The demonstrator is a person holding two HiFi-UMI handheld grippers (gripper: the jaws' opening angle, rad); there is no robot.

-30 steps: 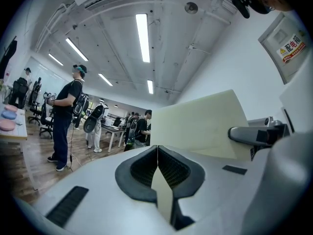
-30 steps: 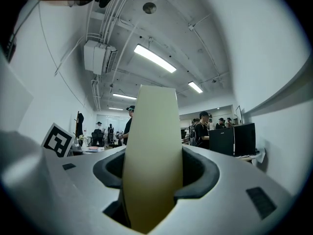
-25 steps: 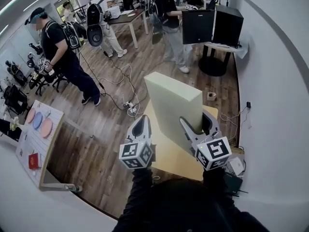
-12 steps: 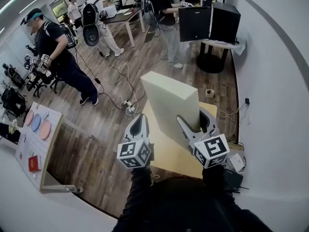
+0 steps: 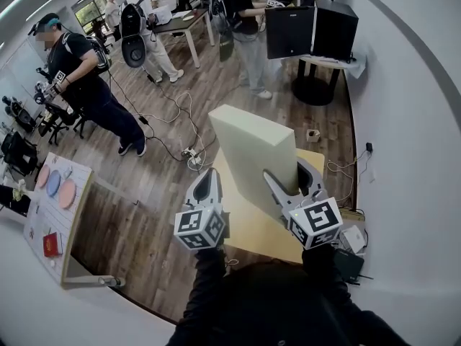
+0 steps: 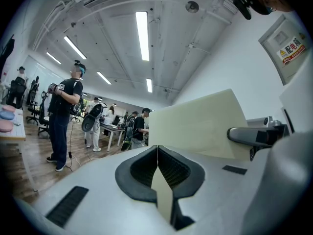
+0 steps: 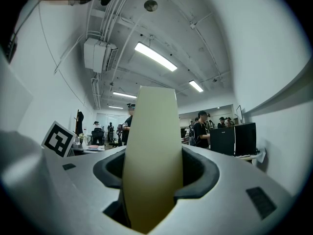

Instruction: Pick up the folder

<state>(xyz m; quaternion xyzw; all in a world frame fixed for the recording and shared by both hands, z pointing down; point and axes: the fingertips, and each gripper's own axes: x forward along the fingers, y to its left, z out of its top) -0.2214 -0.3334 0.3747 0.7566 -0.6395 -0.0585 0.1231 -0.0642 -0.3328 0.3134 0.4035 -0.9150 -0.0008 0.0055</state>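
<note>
One folder hangs upright above the table, clamped by the right gripper. The left gripper, jaws together and empty, stands over the table's left edge. Lift appears done; next, keep the clamp firm.

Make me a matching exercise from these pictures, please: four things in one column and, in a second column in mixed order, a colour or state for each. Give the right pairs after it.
Things
1. folder
2. left tool
3. right tool
4. table

Colour or state
A. jaws shut, nothing held
B. light wood top, under the folder
C. cream, standing upright
D. jaws closed on the folder

Right pairs: 1-C, 2-A, 3-D, 4-B
</note>
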